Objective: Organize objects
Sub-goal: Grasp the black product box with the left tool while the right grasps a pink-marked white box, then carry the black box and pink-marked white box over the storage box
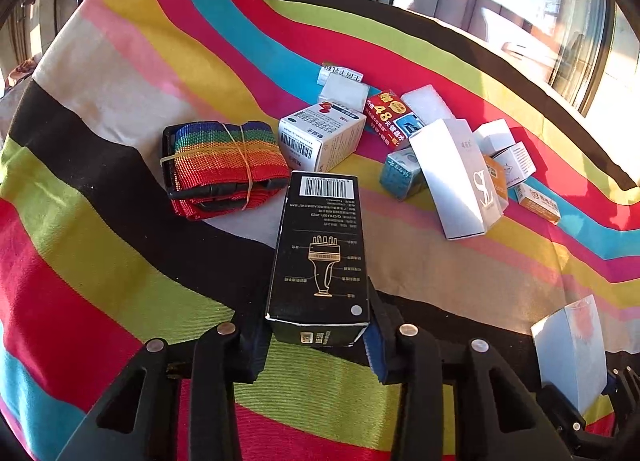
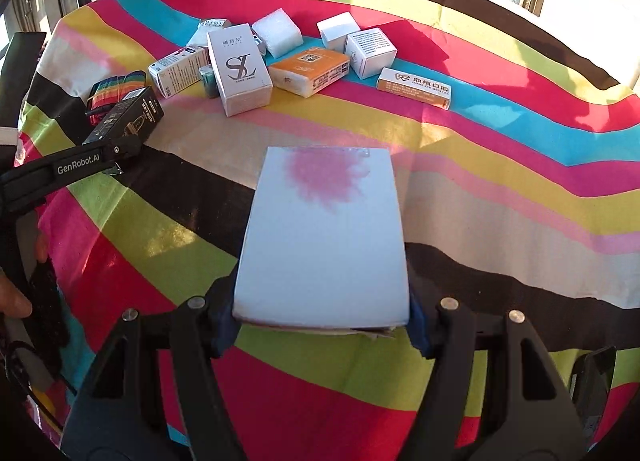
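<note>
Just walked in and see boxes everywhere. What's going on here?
A person is sorting boxes on a striped cloth with two handheld grippers. The left gripper grips a black box; the right gripper grips a pale blue box. The other boxes and a rainbow strap lie clustered farther back.

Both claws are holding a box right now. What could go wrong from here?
1. The left gripper pinches the black box only at its near end, so the long free end might swing or slip out.
2. The right gripper squeezes the pale blue box, whose bottom flap looks torn; it could crush.
3. The leaning white SL box could topple if the crowded pile is bumped.
</note>
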The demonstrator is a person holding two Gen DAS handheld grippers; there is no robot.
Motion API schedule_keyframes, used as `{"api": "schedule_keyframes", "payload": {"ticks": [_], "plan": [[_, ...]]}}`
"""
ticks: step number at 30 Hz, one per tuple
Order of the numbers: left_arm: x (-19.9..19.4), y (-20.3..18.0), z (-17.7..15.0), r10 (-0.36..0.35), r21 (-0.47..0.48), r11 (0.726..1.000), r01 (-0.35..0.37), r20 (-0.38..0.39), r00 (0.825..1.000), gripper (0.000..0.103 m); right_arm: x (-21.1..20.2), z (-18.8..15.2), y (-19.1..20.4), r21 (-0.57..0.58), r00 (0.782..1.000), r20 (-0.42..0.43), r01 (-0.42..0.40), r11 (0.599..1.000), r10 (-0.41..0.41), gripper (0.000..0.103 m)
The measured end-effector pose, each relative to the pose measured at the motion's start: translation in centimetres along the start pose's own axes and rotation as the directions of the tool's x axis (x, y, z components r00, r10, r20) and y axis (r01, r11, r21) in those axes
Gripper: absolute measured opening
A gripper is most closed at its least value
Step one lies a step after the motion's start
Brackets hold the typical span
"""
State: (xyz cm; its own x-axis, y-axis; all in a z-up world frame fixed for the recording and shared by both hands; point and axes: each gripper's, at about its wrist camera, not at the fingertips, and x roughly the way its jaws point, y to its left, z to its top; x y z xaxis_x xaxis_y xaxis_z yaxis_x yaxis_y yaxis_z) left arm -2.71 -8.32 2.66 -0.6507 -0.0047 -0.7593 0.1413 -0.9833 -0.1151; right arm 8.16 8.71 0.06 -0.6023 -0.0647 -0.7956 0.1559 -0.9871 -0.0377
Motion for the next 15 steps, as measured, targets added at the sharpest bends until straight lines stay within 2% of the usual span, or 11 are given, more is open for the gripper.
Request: {"api": "schedule_keyframes", "payload": {"ticks": [5,9,15], "plan": [[-2.0,0.3,-1.0,0.002,-0.011,1.000,-0.002,0.051,0.999,0.040,-1.2,-0.3,-0.3,-0.006,1.000,0.011,0.002,1.000,-0.002,0.070],[-5.0,0.8,-3.7,-0.064,-0.044,0.997,0.066,0.050,0.997,0.040,-2.2,-0.9,-0.8,-0.014,1.000,0.015,0.006,1.000,-0.006,0.070],[-9.3,1.2,-6.5,-0.081,-0.013,0.997,0.082,0.077,0.994,0.040,-3.1,-1.8,-0.4,-0.053,1.000,0.021,0.019,0.998,-0.018,0.070]]}}
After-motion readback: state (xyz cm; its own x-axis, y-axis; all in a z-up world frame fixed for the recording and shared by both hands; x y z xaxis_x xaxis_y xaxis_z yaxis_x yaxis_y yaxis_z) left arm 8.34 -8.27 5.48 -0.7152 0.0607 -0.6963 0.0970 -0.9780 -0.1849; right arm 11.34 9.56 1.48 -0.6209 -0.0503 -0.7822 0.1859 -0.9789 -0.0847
